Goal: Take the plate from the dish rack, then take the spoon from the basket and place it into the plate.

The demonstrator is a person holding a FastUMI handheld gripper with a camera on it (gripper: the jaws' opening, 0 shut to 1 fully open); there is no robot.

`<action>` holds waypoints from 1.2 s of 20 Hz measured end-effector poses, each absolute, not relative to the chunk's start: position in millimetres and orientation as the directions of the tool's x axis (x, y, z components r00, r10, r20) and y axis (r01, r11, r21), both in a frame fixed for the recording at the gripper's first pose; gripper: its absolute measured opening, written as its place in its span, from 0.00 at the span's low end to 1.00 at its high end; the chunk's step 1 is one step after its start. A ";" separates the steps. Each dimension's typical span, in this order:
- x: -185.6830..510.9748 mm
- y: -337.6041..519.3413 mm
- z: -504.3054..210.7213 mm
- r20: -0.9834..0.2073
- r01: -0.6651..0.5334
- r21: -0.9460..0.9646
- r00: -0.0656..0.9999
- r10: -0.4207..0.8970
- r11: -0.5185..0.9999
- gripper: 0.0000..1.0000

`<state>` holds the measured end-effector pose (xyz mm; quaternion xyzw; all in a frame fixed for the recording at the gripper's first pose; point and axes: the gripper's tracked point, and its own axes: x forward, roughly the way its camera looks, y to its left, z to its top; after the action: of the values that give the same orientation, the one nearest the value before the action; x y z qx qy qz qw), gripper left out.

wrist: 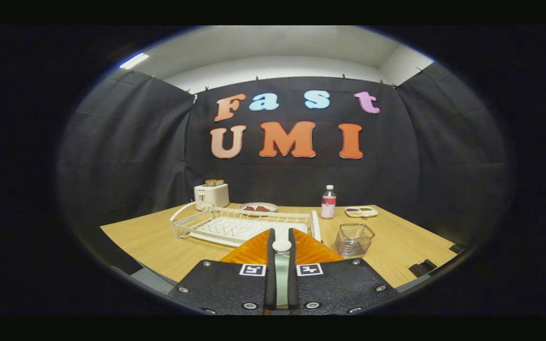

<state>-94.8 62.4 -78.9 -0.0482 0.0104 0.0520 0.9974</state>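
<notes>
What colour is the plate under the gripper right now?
Orange, ribbed plate, seen in the gripper view beneath the gripper, whose fingers grip a pale spoon.

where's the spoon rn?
Gripper view: pale green spoon with white end stands clamped between the jaws of the gripper, before the white wire dish rack.

gripper camera, low over table (pixel 159 246), facing booth wall

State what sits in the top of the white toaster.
Brown toast slices poke from the white box-shaped toaster; their lower halves are hidden inside. The claw is shut on a pale-green spoon.
</notes>
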 end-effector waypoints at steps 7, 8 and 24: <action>-75.8 73.1 -114.1 -0.086 -0.124 -0.108 0.990 0.115 0.986 0.09; -73.0 74.6 -117.3 -0.091 -0.126 -0.111 0.989 0.116 0.986 0.09; -56.1 53.7 -141.6 -0.206 -0.083 -0.084 0.977 0.064 0.993 0.87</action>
<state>-56.1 53.7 -141.6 -0.0460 0.1018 0.0371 0.9931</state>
